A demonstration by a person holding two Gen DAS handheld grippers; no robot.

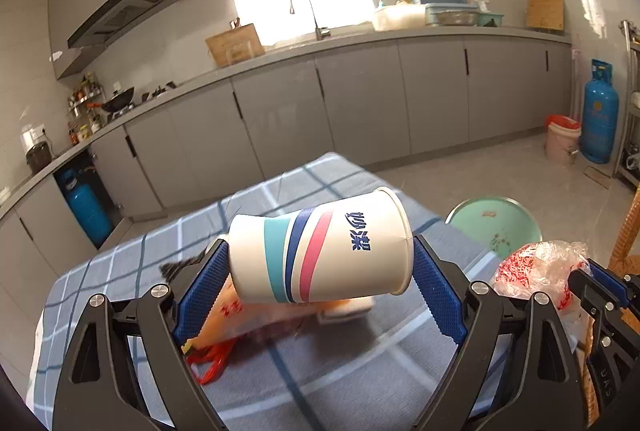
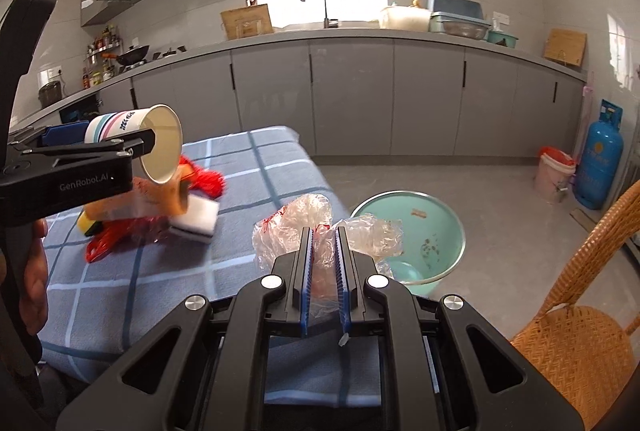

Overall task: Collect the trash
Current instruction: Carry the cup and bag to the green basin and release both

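My left gripper [image 1: 320,263] is shut on a white paper cup [image 1: 320,251] with teal, navy and pink stripes, held on its side above the table; the cup also shows in the right wrist view [image 2: 156,147]. My right gripper [image 2: 324,235] is shut on a crumpled clear plastic bag [image 2: 296,223] with red print, held over the table's right edge; the bag also shows in the left wrist view [image 1: 536,271]. A green basin [image 2: 408,227] stands on the floor to the right of the table. An orange packet [image 2: 160,199], red bag handles [image 2: 204,179] and a white sponge [image 2: 196,215] lie on the table.
The table has a blue checked cloth [image 2: 248,167]. A wicker chair [image 2: 580,327] stands at the right. Grey kitchen cabinets [image 2: 352,95] line the far wall. A blue gas cylinder [image 2: 600,159] and a bucket [image 2: 556,171] stand in the far right corner.
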